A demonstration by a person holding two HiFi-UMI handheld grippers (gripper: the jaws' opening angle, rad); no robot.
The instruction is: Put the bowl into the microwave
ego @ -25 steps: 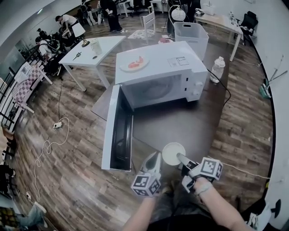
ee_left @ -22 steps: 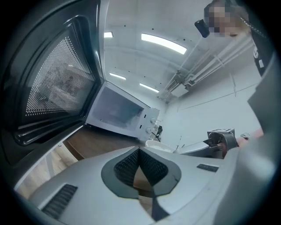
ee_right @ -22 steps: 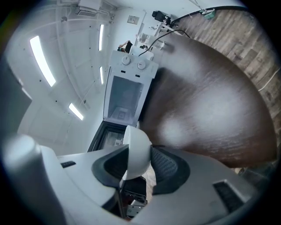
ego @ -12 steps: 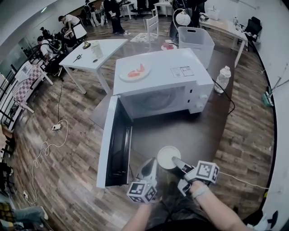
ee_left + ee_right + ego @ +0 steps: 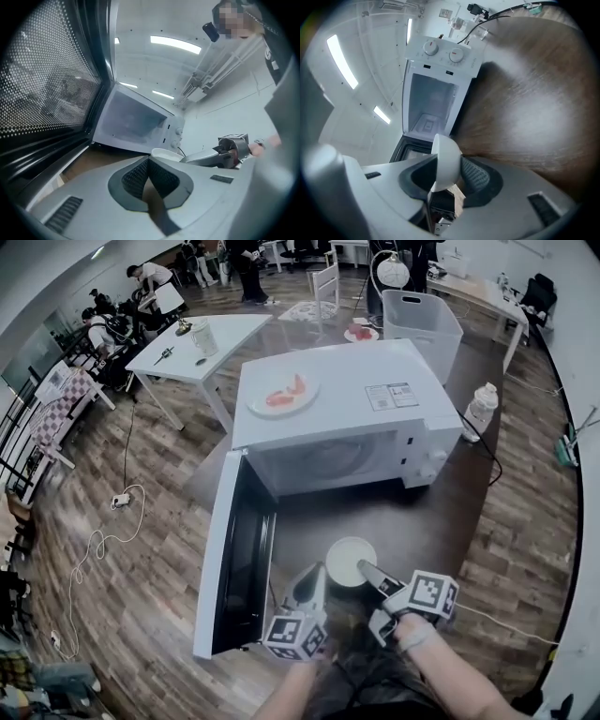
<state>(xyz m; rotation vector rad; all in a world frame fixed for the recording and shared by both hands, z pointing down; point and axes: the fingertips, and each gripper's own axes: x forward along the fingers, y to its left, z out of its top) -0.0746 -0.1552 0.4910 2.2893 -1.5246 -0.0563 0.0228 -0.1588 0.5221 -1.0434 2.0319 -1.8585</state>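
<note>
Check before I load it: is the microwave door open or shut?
Open: the door stands swung out from the microwave, and its cavity shows.

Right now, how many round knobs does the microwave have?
2. In the right gripper view, the left knob and the right knob sit side by side on the control panel of the microwave. None looks hidden.
</note>
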